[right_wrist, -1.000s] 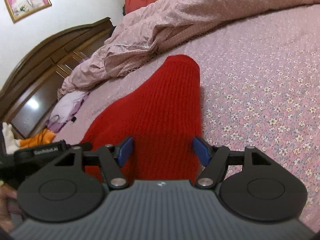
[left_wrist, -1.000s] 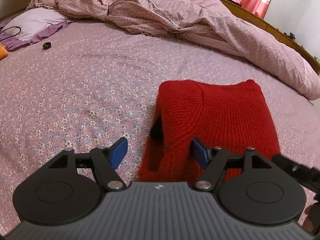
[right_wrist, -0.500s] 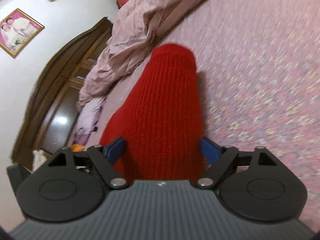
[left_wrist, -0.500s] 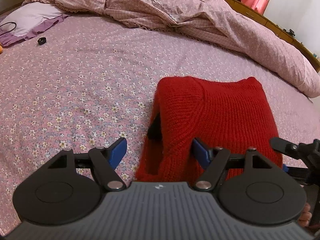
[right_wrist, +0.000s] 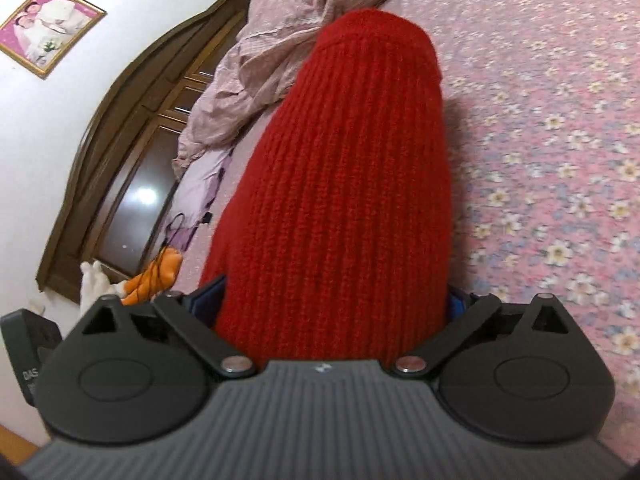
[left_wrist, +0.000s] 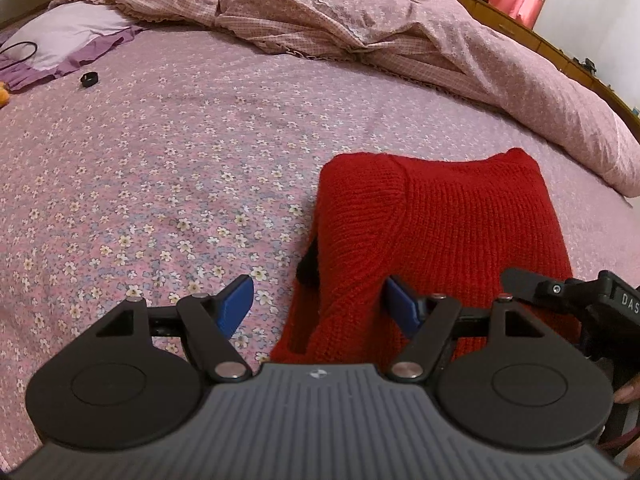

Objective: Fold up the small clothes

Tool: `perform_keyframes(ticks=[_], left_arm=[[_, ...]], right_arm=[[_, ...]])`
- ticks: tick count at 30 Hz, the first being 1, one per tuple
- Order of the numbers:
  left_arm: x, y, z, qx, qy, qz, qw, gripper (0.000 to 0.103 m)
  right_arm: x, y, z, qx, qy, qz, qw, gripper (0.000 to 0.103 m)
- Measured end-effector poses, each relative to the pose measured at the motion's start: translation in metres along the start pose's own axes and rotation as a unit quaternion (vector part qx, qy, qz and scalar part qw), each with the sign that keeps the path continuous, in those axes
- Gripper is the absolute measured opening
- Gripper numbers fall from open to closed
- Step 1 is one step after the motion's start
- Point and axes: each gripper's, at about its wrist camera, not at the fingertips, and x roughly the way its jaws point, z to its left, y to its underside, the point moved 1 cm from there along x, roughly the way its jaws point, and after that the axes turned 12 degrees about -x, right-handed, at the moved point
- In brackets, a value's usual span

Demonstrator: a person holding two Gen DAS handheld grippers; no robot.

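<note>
Right gripper (right_wrist: pixel 334 312): jaws opening, spread wider than a second ago, with the near end of the red knit garment (right_wrist: pixel 344 184) filling the gap between them. Whether the pads touch the wool is hidden, since the fabric covers both blue tips. The camera has also come lower and closer to the garment, and its view has rolled. This suggests a released or re-gripped edge after a fold, not a new lift.

Left gripper (left_wrist: pixel 318 308): jaws apart and unchanged, clamped on nothing. Its right pad lies just beside a raised fold of the red knit garment (left_wrist: pixel 432 236); its left pad hangs over the bare floral bedsheet (left_wrist: pixel 160 152).

The garment lies as a compact rectangle on the sheet, near the rumpled pink quilt (left_wrist: pixel 360 28), so the folding appears largely done.

View differences: the left wrist view alone shows the folded outline, a dark opening at its left edge, and the right-hand tool entering at lower right. The right wrist view alone shows the wooden headboard (right_wrist: pixel 132 128) and framed picture (right_wrist: pixel 48 28).
</note>
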Motion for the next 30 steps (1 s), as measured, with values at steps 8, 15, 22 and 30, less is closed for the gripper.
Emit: perform_keyframes(ticks=[8, 15, 22, 30], left_arm=[[-0.007, 0.001, -0.006, 0.001, 0.015, -0.007, 0.9999, 0.077], [-0.019, 0.009, -0.036, 0.016, 0.058, -0.010, 0.9982, 0.077], [-0.015, 0.041, -0.095, 0.065, 0.111, 0.023, 0.9915, 0.077], [-0.003, 0.088, -0.149, 0.120, 0.118, 0.048, 0.9846, 0.077]], right_arm=[[-0.022, 0.001, 0.008, 0.016, -0.050, -0.057, 0.997, 0.064], [-0.065, -0.006, 0.017, 0.022, -0.070, -0.093, 0.993, 0.063], [-0.133, -0.001, 0.003, 0.013, -0.025, -0.114, 0.993, 0.063], [-0.174, 0.023, -0.046, 0.061, 0.030, -0.116, 0.991, 0.066]])
